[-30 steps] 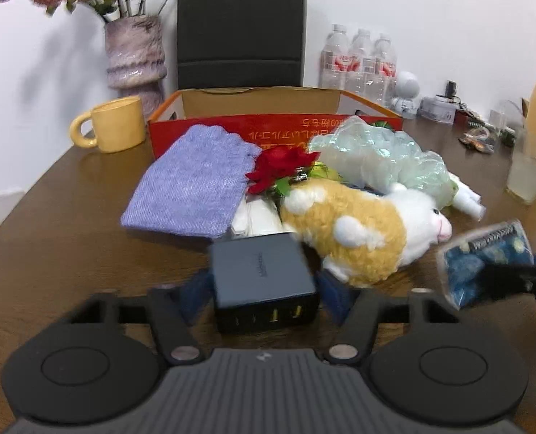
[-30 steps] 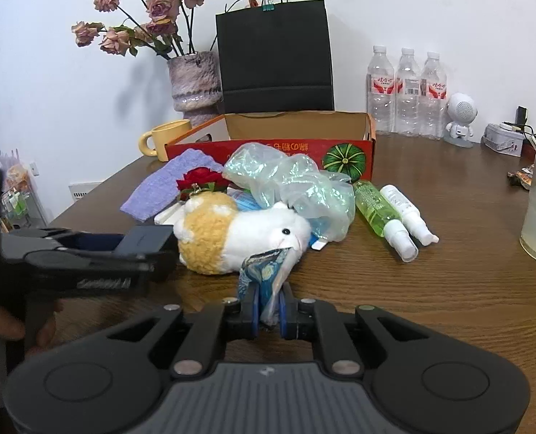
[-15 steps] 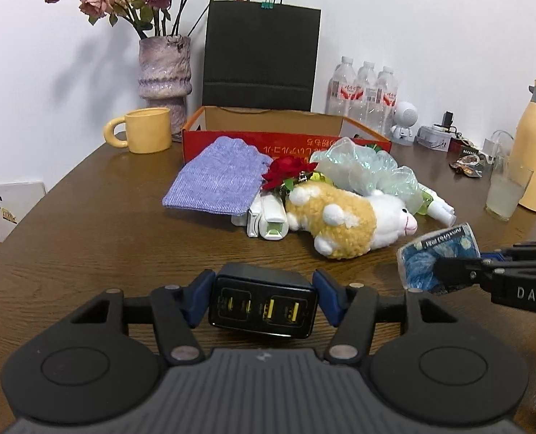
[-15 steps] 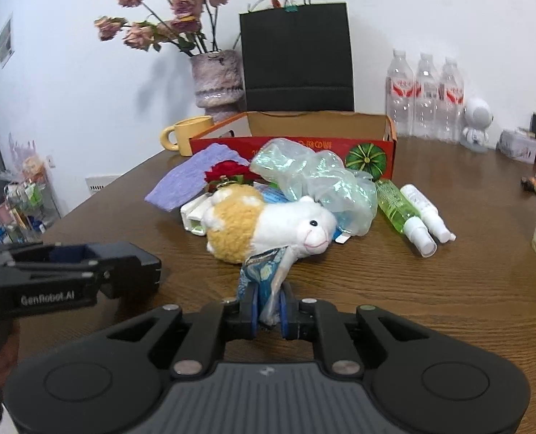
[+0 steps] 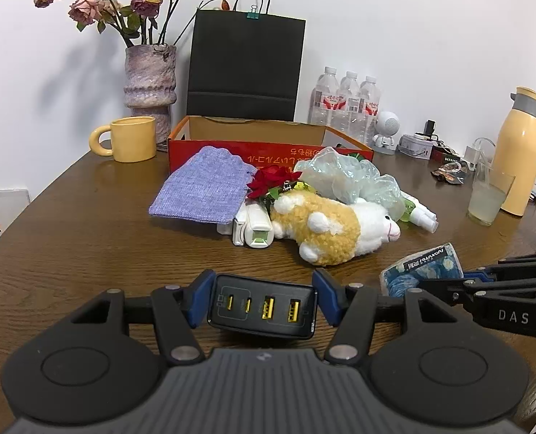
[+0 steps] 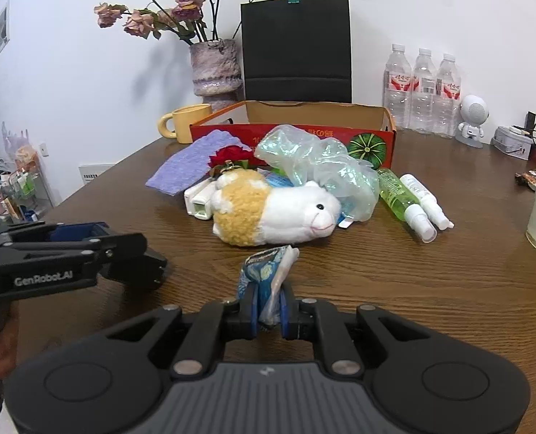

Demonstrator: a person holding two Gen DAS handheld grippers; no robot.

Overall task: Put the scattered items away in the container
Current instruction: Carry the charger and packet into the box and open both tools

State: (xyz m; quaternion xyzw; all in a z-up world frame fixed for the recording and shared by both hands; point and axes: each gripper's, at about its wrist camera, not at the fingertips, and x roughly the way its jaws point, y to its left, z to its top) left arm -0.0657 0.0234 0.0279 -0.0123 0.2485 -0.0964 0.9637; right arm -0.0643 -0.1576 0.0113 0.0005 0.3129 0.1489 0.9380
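My left gripper (image 5: 262, 302) is shut on a black USB charger block (image 5: 264, 305), held above the near table edge. My right gripper (image 6: 268, 309) is shut on a blue tissue packet (image 6: 264, 275), which also shows in the left wrist view (image 5: 421, 269). The red cardboard box (image 5: 268, 153) stands open at the back, also in the right wrist view (image 6: 304, 132). In front of it lie a purple cloth (image 5: 203, 190), a red rose (image 5: 271, 181), a white plug (image 5: 251, 228), a plush sheep (image 5: 336, 228), a crumpled plastic bag (image 5: 344, 177) and two spray bottles (image 6: 412, 202).
A yellow mug (image 5: 130, 139), a flower vase (image 5: 150, 79), a black paper bag (image 5: 244, 65), water bottles (image 5: 347, 99) and a small white robot figure (image 5: 385, 132) stand at the back. A yellow thermos (image 5: 519, 152) and a glass (image 5: 488, 199) stand at the right.
Both grippers have pulled back and up from the pile, each with its item held. The charger has tilted so its ports face the camera.
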